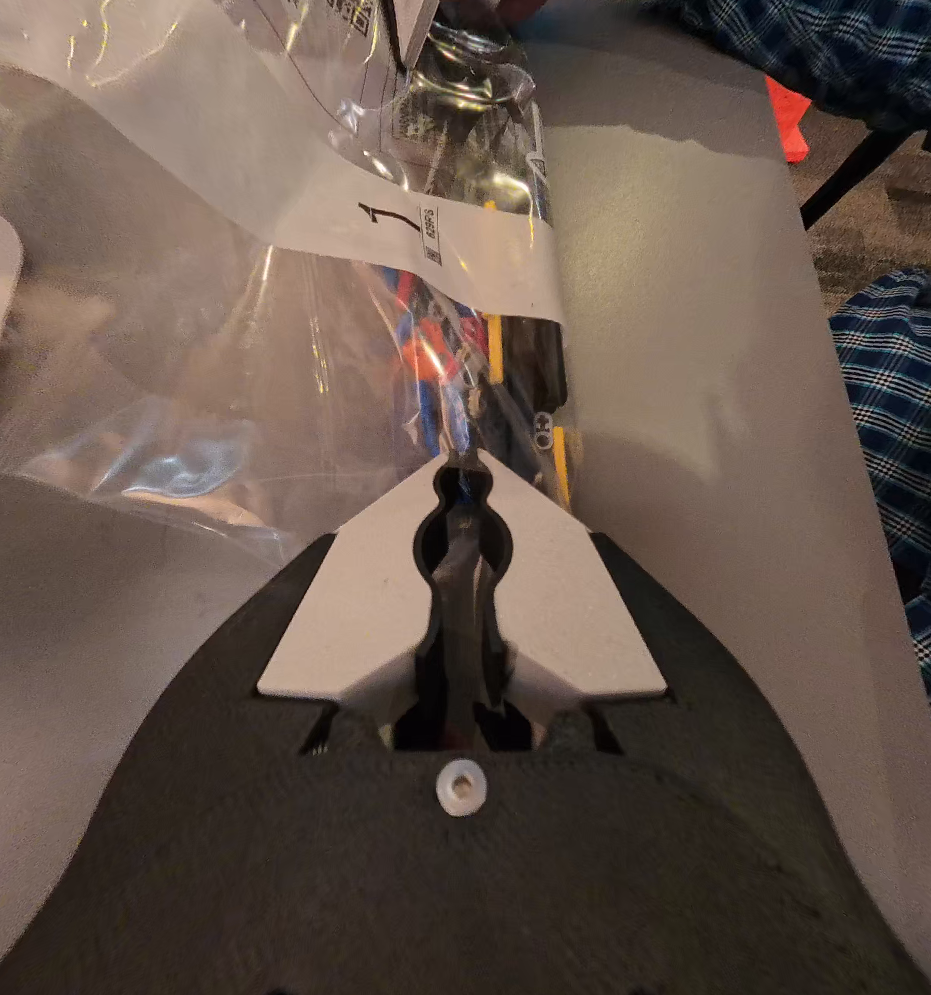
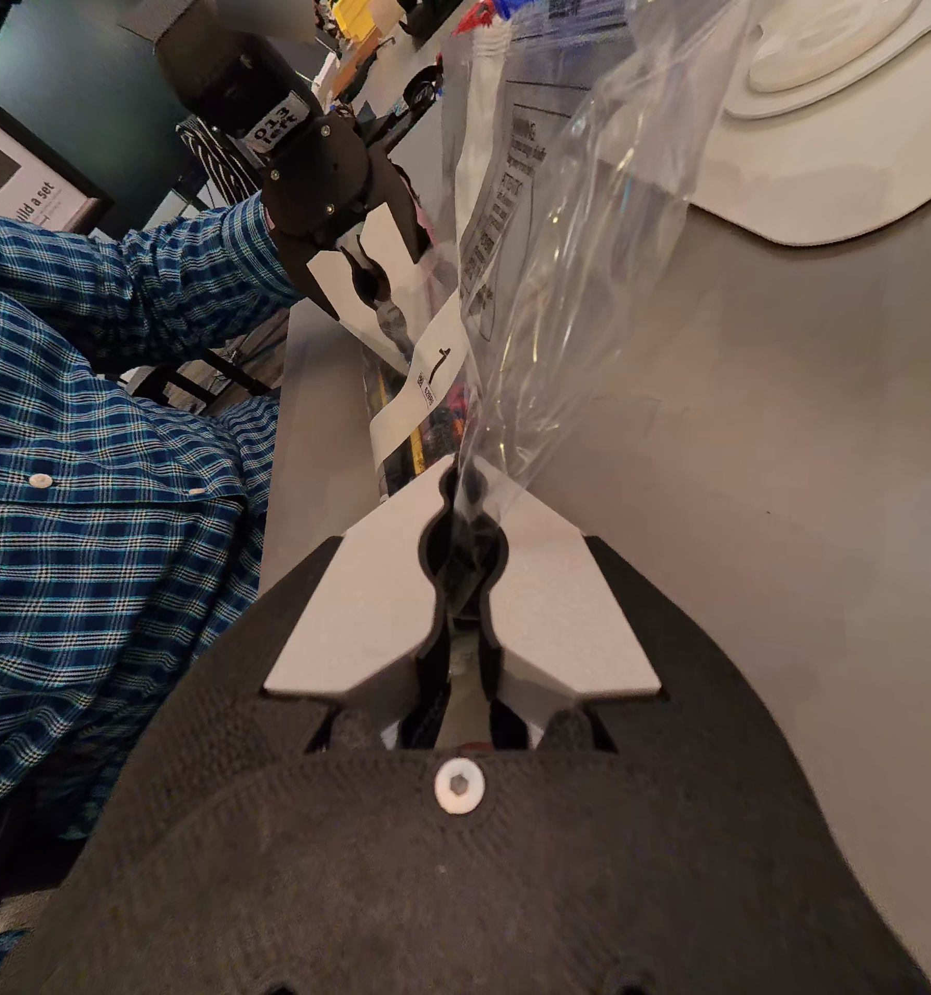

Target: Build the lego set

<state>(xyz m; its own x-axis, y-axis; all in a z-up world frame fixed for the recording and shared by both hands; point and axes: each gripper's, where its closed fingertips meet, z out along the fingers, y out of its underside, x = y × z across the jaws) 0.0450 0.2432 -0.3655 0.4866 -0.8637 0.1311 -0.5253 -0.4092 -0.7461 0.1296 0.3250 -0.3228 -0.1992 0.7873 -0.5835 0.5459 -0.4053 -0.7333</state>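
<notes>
A clear plastic bag [image 1: 301, 301] with a white printed strip holds several loose lego parts [image 1: 436, 355] in orange, blue, yellow and black. It is stretched over the grey table [image 1: 667, 323]. My left gripper [image 1: 464, 462] is shut on one edge of the bag. My right gripper [image 2: 464, 463] is shut on the opposite edge of the same bag [image 2: 560, 258]. In the right wrist view the left gripper [image 2: 393, 334] shows farther off, pinching the bag near its white strip [image 2: 425, 382]. The two grippers pull the film taut between them.
A white tray [image 2: 807, 177] lies on the table beyond the bag. A person's blue plaid sleeve and shirt [image 2: 102, 484] sit along the table's edge [image 1: 807, 301]. A framed sign [image 2: 16, 183] and shelf clutter stand in the background. The tips of one gripper are about 12 cm away from the tips of the other.
</notes>
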